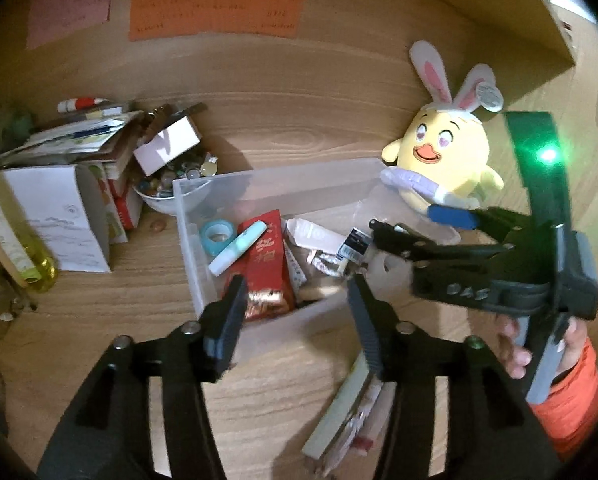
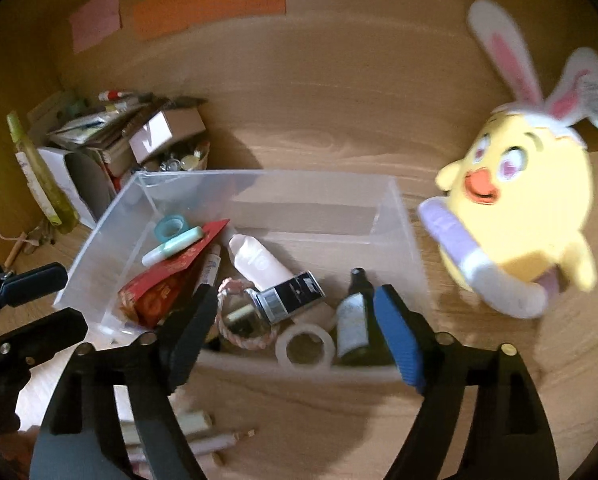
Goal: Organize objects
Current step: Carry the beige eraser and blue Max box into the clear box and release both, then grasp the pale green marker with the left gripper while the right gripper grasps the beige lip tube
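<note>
both grippers hang released over the near rim of the clear bin [image 2: 403, 220] on the wooden surface [image 1: 319, 92]: the left gripper [image 1: 299, 312] over the red packet [image 1: 265, 256], the right gripper [image 2: 295, 320] over the small dark bottle [image 2: 353, 316]. judging by this, a drop-off is ending. next comes fetching the loose booklets [image 1: 347, 408] near the bin. the far-left clutter is too blurred to sort out.

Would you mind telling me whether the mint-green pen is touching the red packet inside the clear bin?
Touching: the right wrist view shows the pen lying across the red packet.
</note>
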`<state>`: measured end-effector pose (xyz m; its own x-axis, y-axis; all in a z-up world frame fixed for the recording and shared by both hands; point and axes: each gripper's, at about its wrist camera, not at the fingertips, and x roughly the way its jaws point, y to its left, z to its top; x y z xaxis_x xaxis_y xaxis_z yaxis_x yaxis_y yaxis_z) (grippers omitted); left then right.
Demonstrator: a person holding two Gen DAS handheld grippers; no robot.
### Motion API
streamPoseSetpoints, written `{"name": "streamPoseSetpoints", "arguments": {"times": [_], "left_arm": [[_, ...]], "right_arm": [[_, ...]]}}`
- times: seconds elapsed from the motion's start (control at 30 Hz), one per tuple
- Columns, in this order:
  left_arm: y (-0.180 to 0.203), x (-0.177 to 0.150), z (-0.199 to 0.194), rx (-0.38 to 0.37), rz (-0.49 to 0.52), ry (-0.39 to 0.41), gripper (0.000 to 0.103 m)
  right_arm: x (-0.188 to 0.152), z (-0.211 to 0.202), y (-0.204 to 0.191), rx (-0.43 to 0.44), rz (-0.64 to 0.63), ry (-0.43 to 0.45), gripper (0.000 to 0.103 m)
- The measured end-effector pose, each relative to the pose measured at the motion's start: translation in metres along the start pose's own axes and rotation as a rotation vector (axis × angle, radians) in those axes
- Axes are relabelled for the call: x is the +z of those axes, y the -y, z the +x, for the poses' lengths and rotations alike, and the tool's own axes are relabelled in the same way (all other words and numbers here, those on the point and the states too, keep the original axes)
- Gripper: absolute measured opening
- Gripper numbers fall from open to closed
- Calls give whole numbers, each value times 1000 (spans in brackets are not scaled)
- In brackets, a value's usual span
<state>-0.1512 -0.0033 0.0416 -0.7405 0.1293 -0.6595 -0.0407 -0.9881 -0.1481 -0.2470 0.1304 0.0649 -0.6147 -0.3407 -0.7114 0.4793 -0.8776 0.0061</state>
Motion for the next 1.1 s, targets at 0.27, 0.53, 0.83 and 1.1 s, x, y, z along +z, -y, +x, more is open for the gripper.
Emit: {"name": "streamPoseSetpoints", "arguments": {"times": [0.27, 0.53, 0.83, 1.1], "left_arm": [[-3, -45, 0, 19, 55, -73, 62], [-3, -82, 21, 25, 90, -179, 62], [-14, -90, 11, 23, 64, -170, 61], [-17, -90, 3, 21, 62, -145, 61]], "right_arm": [[-48, -42, -6, 14, -4, 36, 87], [-110, -26, -37, 19, 31, -61, 87], [-118, -12, -48, 71, 65, -137, 87], [-112, -9, -62, 47, -8, -124, 83]]}}
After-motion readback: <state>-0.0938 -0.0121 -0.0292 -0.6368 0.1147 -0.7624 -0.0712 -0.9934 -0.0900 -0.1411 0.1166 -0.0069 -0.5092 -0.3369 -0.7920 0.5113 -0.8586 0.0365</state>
